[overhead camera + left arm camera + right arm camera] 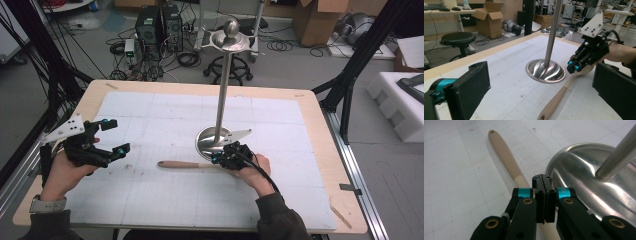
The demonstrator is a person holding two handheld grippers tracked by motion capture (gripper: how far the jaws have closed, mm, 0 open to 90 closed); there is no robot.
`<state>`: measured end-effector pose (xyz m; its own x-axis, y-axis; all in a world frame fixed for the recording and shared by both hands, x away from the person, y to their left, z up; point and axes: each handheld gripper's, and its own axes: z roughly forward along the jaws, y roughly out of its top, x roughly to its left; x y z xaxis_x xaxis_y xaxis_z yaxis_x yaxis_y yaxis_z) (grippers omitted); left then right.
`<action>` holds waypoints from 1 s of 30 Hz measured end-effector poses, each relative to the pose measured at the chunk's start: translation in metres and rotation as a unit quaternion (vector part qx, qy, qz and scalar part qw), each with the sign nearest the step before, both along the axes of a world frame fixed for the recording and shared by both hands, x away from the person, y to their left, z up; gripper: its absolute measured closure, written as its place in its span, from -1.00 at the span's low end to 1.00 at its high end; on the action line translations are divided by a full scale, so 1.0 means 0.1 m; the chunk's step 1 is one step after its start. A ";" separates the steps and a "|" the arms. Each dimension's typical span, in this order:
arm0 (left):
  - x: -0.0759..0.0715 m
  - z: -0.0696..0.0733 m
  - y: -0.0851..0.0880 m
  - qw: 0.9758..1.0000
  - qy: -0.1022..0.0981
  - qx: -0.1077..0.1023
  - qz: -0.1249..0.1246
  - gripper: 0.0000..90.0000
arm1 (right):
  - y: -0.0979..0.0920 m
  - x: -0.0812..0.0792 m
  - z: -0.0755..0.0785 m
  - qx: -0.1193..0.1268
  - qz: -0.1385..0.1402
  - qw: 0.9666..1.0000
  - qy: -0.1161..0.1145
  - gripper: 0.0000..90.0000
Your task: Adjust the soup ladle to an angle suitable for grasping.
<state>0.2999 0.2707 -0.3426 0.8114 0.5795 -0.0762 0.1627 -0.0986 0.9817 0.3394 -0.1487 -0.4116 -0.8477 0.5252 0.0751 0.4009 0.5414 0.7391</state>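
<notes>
We hold our right tool [545, 185] clenched over the wooden handle [180, 164], gripping nothing; our left tool [111, 136] hangs released.

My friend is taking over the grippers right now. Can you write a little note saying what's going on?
Left gripper: open, holding nothing, at the left side of the table.
Right gripper: shut, jaws pressed together, just above the spoon and not gripping it.
Spoon: wooden, lying flat on the mat beside the stand.
Stand: upright, its round steel base close to the right gripper.
Done: the right gripper is at the spoon.
Left: probably open the right jaws and grasp the spoon handle; the spoon is not yet lifted.
</notes>
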 end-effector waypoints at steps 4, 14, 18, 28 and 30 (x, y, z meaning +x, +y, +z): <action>0.00 -0.01 0.00 1.000 0.003 0.001 0.001 -0.96 | -0.01 0.03 -0.03 -0.010 -0.003 1.000 0.009 1.00; 0.00 -0.01 0.00 1.000 0.003 0.002 0.000 -0.96 | 0.00 0.06 -0.08 -0.042 -0.001 0.999 0.024 1.00; 0.00 -0.01 0.01 1.000 0.005 0.001 0.000 -0.96 | 0.01 0.09 -0.10 -0.054 -0.005 0.998 0.030 1.00; 0.00 -0.01 0.02 1.000 0.005 -0.001 0.000 -0.96 | 0.02 0.13 -0.10 -0.079 -0.010 0.996 0.040 1.00; 0.00 -0.01 0.01 1.000 0.007 -0.001 -0.001 -0.96 | 0.02 0.14 -0.11 -0.081 -0.015 0.996 0.045 1.00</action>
